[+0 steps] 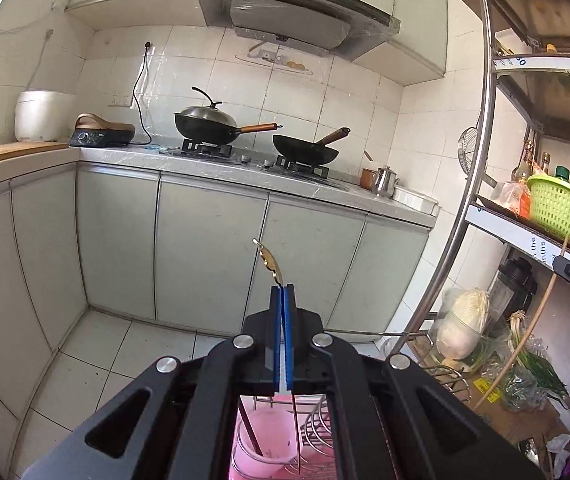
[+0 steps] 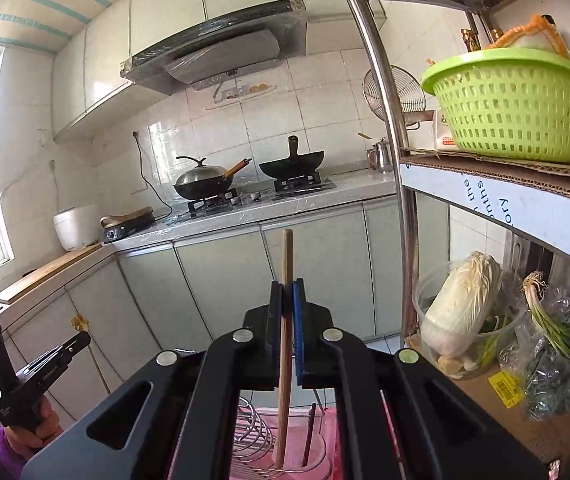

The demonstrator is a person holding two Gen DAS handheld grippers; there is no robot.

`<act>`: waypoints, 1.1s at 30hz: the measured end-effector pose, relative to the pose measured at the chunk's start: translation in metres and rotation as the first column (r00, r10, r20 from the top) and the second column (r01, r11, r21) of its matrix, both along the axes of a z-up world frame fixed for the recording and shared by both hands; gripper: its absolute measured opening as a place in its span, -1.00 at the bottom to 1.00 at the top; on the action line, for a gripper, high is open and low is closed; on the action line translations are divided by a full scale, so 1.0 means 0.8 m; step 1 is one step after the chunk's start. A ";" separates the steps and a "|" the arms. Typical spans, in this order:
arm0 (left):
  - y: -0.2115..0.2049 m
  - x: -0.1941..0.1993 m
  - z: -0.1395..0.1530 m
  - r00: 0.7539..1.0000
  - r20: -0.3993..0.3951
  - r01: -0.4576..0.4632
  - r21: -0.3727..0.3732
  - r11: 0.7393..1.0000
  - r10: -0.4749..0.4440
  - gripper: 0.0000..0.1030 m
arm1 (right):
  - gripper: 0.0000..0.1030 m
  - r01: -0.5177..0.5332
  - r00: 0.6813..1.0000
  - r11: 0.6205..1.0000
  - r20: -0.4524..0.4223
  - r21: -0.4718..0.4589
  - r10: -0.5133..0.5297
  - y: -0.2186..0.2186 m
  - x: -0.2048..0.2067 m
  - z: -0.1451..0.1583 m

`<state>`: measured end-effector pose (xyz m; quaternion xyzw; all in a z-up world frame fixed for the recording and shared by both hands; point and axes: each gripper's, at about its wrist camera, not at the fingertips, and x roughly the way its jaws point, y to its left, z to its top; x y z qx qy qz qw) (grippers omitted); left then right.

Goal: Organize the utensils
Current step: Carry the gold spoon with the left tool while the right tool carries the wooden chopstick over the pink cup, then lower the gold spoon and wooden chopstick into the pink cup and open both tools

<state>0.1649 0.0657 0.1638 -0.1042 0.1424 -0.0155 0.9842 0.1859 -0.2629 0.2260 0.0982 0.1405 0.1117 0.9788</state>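
Above pink holder (image 2: 317,454), chopstick (image 2: 286,300) clamped

The white shelf edge (image 2: 525,204) reads "the" and "ory"; the yellow barcode label (image 2: 505,388) is too small.

Both your wrist cameras look forward along their fingers, slightly downward, toward the distant stove counter (image 1: 221,166); both share the nearby shelf rack (image 2: 381,92).
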 end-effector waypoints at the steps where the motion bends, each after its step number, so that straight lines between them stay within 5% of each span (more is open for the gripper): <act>1: -0.001 0.004 -0.004 1.000 0.009 -0.006 0.007 1.000 0.006 -0.99 | -0.89 0.006 1.000 1.000 0.002 -0.009 -0.006 0.001 0.004 -0.002; 10: -0.022 0.024 -0.051 0.996 0.081 -0.035 0.107 0.994 0.026 -0.99 | -0.89 0.021 0.999 1.000 -0.047 -0.020 -0.022 0.003 0.036 -0.044; 22: -0.040 0.038 -0.132 0.992 -0.124 0.055 0.151 0.987 -0.037 -0.98 | -0.89 -0.029 0.962 1.000 -0.273 0.002 0.028 0.008 0.068 -0.132; 33: -0.029 0.050 -0.140 0.975 -0.210 0.090 0.077 0.993 -0.072 -0.85 | -0.88 -0.073 0.949 0.997 -0.309 -0.006 0.068 0.030 0.086 -0.132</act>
